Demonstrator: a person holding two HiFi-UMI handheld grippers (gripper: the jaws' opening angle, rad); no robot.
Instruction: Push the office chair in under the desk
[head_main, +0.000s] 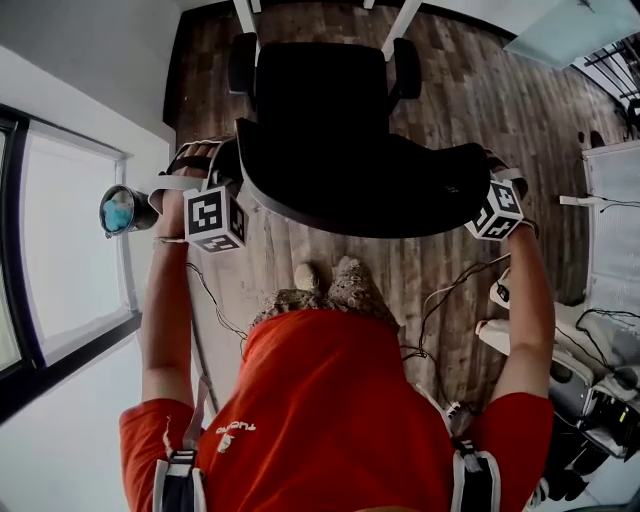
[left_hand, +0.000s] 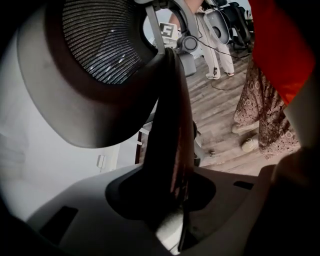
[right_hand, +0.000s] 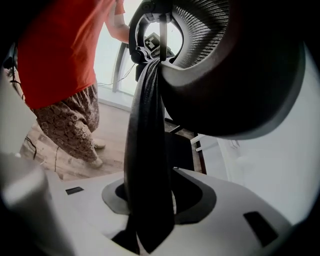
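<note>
In the head view, the office chair (head_main: 320, 100) stands on the wooden floor (head_main: 480, 90) straight in front of you. Its seat points away from you, toward two white legs (head_main: 398, 25) at the top edge of the picture, and its curved backrest (head_main: 360, 195) is nearest your body. Your left gripper (head_main: 228, 168) is at the backrest's left end and your right gripper (head_main: 482, 172) is at its right end, so you hold the chair from both sides. In the left gripper view, the dark rim of the backrest runs straight down into the throat of the jaws, which pinch it there. The grey mesh (left_hand: 100, 40) bulges above, and the other gripper's marker cube shows at the far end of the rim. In the right gripper view, the same dark rim stands upright between the jaws. They are closed on it, part-way apart because the rim fills the gap.
</note>
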